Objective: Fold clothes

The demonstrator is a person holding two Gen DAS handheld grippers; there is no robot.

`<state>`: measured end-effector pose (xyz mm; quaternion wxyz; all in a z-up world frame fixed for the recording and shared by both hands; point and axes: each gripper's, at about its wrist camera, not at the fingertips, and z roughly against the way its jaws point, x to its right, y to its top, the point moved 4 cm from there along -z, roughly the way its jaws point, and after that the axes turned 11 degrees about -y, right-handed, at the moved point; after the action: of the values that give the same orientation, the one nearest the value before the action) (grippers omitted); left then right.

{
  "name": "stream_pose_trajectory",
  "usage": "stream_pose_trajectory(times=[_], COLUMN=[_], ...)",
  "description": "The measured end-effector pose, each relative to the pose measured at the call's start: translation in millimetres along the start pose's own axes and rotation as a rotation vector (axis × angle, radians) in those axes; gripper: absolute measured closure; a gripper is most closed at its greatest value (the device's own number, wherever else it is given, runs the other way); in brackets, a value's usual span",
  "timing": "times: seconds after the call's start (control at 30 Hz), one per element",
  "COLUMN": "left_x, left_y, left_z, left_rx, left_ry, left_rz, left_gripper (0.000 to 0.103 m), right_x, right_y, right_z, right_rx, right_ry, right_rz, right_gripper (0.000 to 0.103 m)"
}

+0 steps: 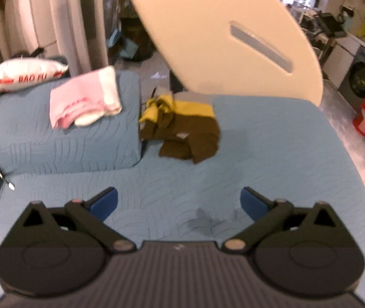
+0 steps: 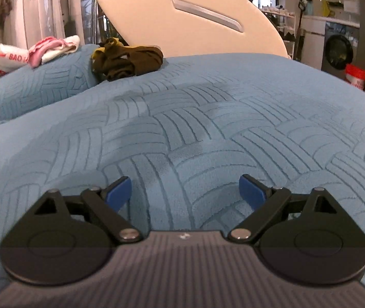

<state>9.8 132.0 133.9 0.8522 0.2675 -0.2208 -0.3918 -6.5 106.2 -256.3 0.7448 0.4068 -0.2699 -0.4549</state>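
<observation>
- On blue bedspread (image 1: 272,138), olive-yellow garment (image 1: 182,131) sits bunched by pillow (image 1: 61,138), apparently waiting for folding.
- Pink-white clothes (image 1: 84,97) lie folded atop pillow, apparently set aside.
- Left gripper (image 1: 179,201) released wide, right gripper (image 2: 185,192) spread too, both empty.

The bedspread (image 2: 233,107) is blue with curved-line quilting; the folded garment (image 1: 182,131) olive and yellow; another garment (image 1: 84,100) pink and white.

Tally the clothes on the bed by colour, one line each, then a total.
Pink and white folded garment: 1
Olive and yellow folded garment: 1
Total: 2
</observation>
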Motion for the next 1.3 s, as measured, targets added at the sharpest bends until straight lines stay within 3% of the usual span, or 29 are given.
stream_pose_trajectory(times=[0.23,0.47,0.77,1.3], left_x=[6.8,8.8,17.1,0.8], left_y=[-5.0,-1.8,-5.6,-1.1], left_z=[-17.4,-22.0,-31.2,-31.0], left_rx=[-0.058,-0.058,-0.076,-0.005], left_ry=[0.023,0.043,0.080,0.042], left_rz=[-0.044,-0.050,-0.151,-0.059], left_gripper=[0.000,0.000,0.000,0.000], right_x=[-1.6,-0.7,1.0,2.4], right_y=[-5.7,-6.9,-8.5,-10.7], right_z=[2.0,0.0,-0.6,1.7], right_rx=[0.002,0.004,0.005,0.002], right_ry=[0.004,0.015,0.023,0.019], right_rz=[-0.001,-0.007,-0.009,-0.005], right_gripper=[0.009,0.009,0.008,0.008])
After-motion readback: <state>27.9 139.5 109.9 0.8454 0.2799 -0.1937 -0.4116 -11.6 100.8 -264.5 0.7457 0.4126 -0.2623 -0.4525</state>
